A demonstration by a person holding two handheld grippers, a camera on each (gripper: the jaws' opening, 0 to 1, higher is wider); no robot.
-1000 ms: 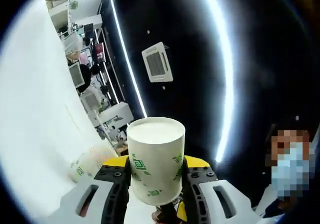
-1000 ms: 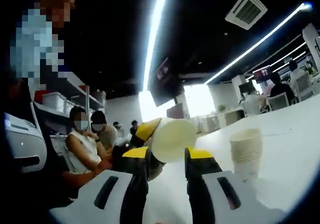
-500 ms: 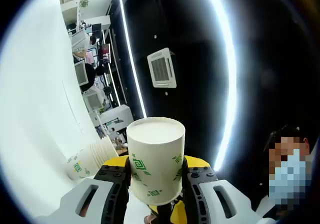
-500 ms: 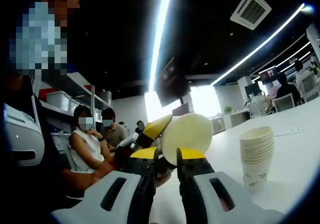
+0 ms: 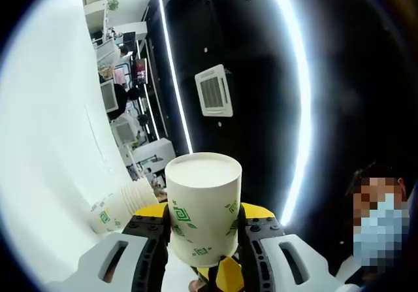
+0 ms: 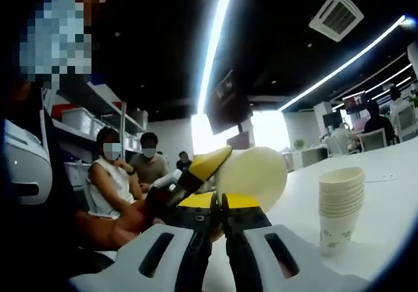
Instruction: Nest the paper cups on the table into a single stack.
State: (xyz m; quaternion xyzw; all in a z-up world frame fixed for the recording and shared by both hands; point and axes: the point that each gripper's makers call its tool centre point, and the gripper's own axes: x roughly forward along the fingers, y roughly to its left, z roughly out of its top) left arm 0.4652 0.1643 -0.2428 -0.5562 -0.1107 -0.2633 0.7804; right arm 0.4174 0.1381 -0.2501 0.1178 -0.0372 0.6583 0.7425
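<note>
In the left gripper view I see a paper cup with green marks, bottom toward the camera, pinched at its sides between the two jaws of my left gripper. It is lifted off the table. A stack of paper cups stands on that white table, to the left of the held cup and apart from it.

In the right gripper view the same cup shows as a pale round shape just above my right gripper, with the yellow tip of the left gripper touching it. The right jaws are pressed together; whether they pinch the rim of the cup I cannot tell, because the picture is blurred there. The stack stands upright on the table to the right.

Behind, two seated persons are near shelves.
</note>
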